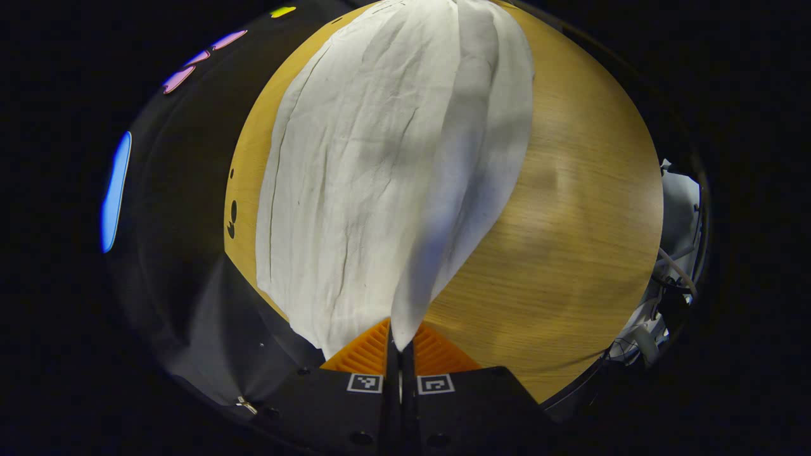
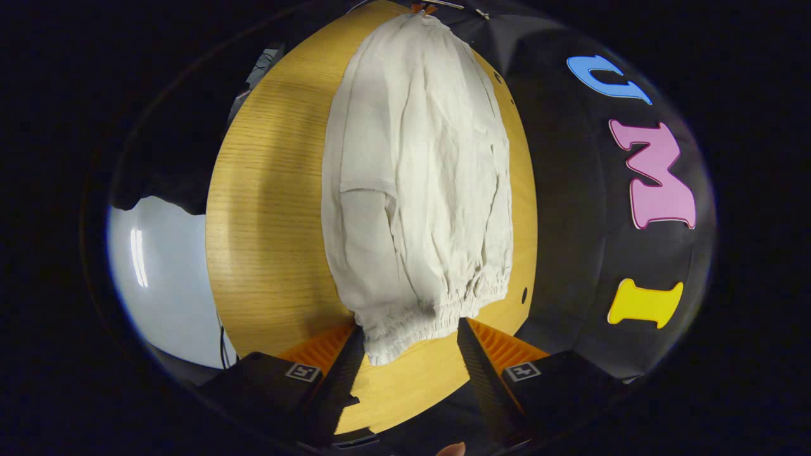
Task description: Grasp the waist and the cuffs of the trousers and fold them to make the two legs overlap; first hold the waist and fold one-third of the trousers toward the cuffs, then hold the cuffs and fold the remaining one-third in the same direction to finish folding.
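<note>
The pale, crinkled trousers (image 2: 418, 190) lie lengthwise down the middle of both views on the wood-grain table (image 1: 570, 240), apparently with the legs already overlapped and both thirds still to fold. At bottom centre of the left gripper view, the left tongs (image 1: 399, 345) are pressed together, pinching a lifted cuff end. At the bottom of the right gripper view, the right tongs (image 2: 410, 345) stand spread astride the gathered elastic waist (image 2: 431, 316) (no grip yet).
</note>
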